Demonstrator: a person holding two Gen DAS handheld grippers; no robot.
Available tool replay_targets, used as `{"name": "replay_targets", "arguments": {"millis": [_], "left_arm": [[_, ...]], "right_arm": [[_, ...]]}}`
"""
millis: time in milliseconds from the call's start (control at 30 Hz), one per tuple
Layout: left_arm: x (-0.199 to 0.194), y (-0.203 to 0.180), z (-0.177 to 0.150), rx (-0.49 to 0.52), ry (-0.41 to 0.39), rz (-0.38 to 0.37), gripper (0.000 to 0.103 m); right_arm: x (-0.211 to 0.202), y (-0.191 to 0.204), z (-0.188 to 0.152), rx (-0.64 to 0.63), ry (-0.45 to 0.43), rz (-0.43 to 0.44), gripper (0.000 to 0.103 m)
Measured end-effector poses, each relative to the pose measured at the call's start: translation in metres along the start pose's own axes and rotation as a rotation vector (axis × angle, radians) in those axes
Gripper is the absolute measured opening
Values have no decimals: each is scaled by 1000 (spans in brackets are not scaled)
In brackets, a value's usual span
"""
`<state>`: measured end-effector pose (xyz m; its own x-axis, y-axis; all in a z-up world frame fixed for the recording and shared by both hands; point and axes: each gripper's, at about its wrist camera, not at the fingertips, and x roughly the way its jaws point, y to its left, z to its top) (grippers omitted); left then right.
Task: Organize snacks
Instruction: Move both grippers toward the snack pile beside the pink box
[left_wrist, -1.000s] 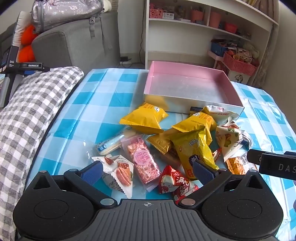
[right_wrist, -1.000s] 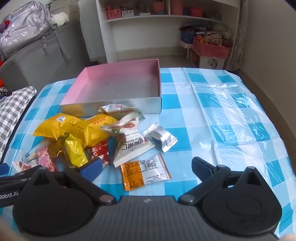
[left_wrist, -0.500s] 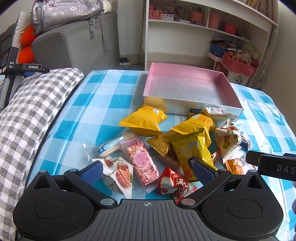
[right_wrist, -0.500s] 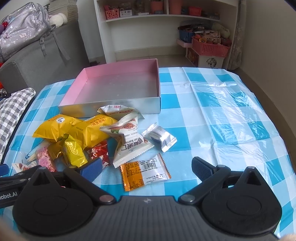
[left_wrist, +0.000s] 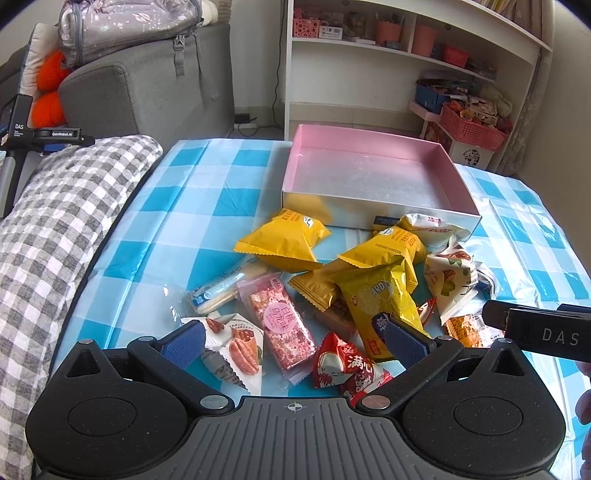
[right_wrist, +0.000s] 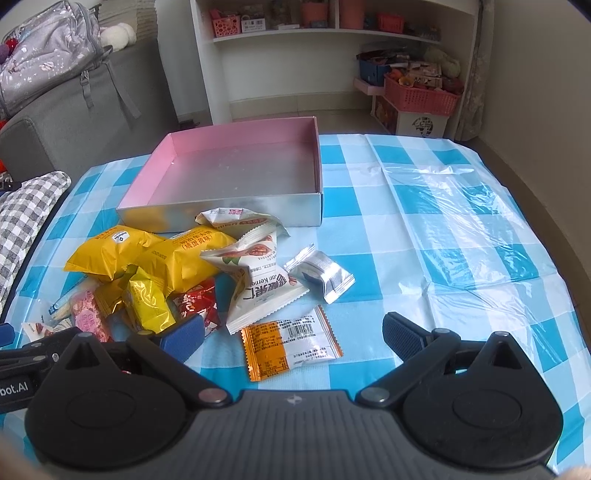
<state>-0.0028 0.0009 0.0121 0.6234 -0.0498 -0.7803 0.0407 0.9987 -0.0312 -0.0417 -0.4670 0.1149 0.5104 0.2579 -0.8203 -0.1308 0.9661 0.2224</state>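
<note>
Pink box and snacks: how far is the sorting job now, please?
Nothing looks done yet: the pink box shows only its bare floor. Nothing is in hand either: the left tongs and right tongs are both open, above the snack pile. All packets remain on the checked tablecloth, among them the orange packet, the silver packet and the pink bar.

Bright daylight, sharp pics — fisheye warp w/ dark corners.
</note>
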Motion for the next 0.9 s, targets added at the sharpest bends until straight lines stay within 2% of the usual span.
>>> {"name": "replay_targets", "arguments": {"millis": [100, 433, 733, 900], "left_arm": [[0, 2, 3, -9, 8, -16, 103], [-2, 1, 7, 29, -7, -4, 103], [-1, 1, 9, 41, -19, 11, 103], [0, 3, 12, 57, -36, 21, 103]], "right_arm": [[1, -3, 2, 29, 21, 36, 103], [-5, 0, 6, 18, 12, 42, 103], [-6, 5, 9, -10, -7, -7, 103], [-7, 8, 15, -34, 16, -17, 103]]}}
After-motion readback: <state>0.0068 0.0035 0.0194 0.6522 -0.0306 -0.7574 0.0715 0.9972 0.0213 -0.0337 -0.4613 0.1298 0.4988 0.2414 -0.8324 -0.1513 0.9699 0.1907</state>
